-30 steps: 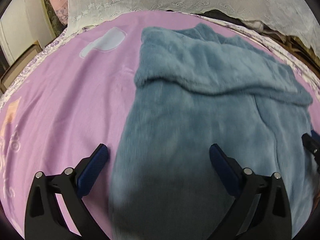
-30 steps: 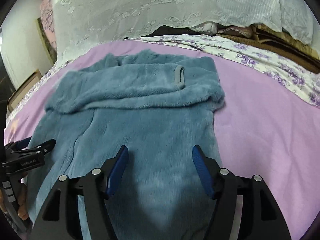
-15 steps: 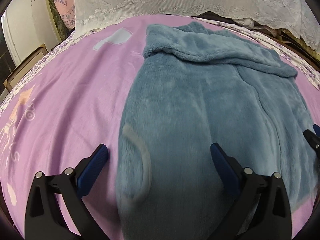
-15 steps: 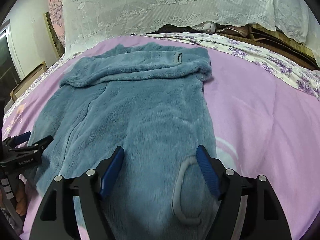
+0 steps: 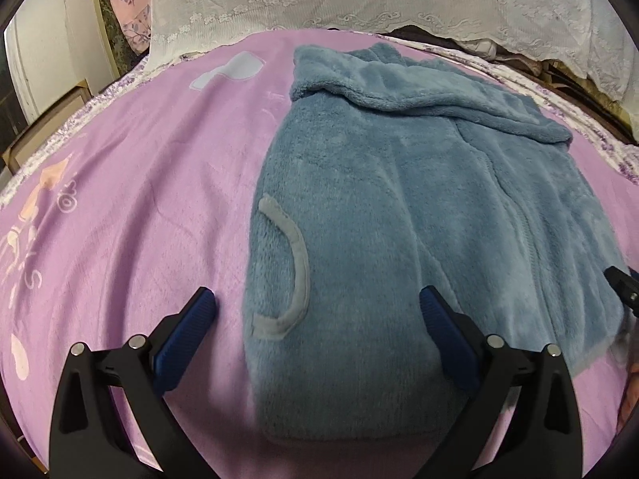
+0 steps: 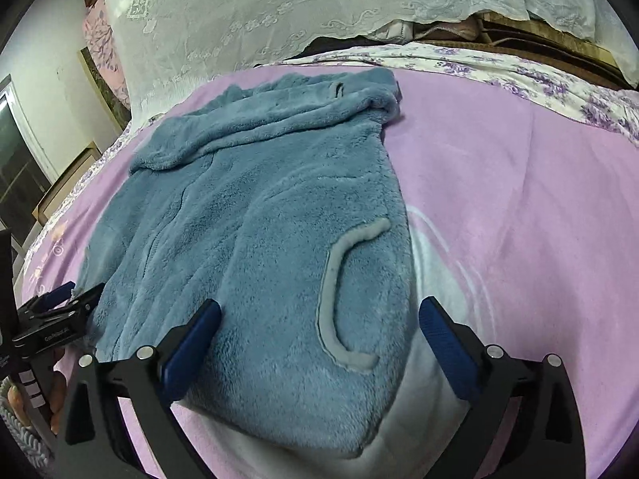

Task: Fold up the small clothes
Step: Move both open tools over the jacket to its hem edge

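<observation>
A blue fleece jacket (image 5: pixel 399 207) lies flat on the pink blanket (image 5: pixel 120 199), its sleeves folded across the top. My left gripper (image 5: pixel 316 299) is open above the jacket's near left corner, beside a grey pocket trim (image 5: pixel 297 263); its pads touch nothing. My right gripper (image 6: pixel 319 309) hovers over the near right corner of the jacket (image 6: pixel 259 207) by the other pocket trim (image 6: pixel 331 279). Its jaws are opening, with the fleece lying under and between them, unpressed. The left gripper (image 6: pixel 56 311) also shows at the jacket's left edge in the right wrist view.
A white lace cover (image 5: pixel 359 0) drapes over things at the back of the bed. A floral sheet (image 6: pixel 559 80) borders the blanket at the far right. Wooden frames (image 5: pixel 44 127) lean against the wall at the left. A white patch (image 6: pixel 431 359) lies beside the right corner.
Both grippers drew back toward the jacket's near hem, so both grey pocket trims came into view. The right gripper's jaws spread wider. The jacket has not moved.
</observation>
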`<state>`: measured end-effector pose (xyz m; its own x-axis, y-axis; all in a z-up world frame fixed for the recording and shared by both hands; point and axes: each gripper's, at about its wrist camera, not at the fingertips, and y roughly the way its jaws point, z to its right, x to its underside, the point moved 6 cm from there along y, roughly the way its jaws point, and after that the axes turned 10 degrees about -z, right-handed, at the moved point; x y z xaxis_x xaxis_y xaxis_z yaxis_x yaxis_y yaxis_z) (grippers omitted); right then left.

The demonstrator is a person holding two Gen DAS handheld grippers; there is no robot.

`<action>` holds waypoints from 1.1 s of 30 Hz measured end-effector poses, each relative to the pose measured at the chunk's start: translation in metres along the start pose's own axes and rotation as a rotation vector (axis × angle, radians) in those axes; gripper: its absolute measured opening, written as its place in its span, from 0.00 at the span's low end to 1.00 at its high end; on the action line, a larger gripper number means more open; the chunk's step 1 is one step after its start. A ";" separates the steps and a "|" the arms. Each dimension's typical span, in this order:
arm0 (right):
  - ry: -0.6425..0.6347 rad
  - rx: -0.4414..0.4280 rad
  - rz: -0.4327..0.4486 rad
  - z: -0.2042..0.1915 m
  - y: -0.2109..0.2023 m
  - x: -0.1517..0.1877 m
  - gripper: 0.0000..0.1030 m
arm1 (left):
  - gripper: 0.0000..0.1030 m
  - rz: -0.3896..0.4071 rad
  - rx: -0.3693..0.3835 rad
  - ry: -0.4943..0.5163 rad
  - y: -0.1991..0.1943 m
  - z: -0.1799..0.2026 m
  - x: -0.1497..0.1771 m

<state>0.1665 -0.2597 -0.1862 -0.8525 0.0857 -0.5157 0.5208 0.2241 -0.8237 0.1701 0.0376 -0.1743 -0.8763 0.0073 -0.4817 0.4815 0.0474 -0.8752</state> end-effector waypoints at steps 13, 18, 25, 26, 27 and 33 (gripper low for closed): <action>0.090 -0.138 0.021 0.017 -0.013 0.007 0.97 | 0.96 -0.007 0.512 -0.040 -0.021 -0.016 0.011; 0.146 -0.178 0.034 0.026 -0.020 0.012 0.87 | 0.95 -0.056 0.601 -0.060 -0.013 -0.018 0.005; 0.162 -0.207 0.026 0.028 -0.023 0.017 0.71 | 0.94 -0.092 0.715 -0.089 -0.012 -0.025 0.003; 0.167 -0.220 0.026 0.028 -0.023 0.017 0.69 | 0.92 -0.095 0.722 -0.094 -0.012 -0.026 0.003; 0.172 -0.239 0.025 0.029 -0.023 0.016 0.68 | 0.90 -0.098 0.710 -0.094 -0.010 -0.025 0.002; 0.176 -0.250 0.017 0.030 -0.022 0.016 0.68 | 0.71 -0.126 0.653 -0.144 0.003 -0.040 -0.004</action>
<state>0.1429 -0.2921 -0.1835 -0.8496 0.2540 -0.4622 0.5268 0.4509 -0.7205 0.1743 0.0779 -0.1734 -0.9373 -0.0935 -0.3356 0.3262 -0.5743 -0.7509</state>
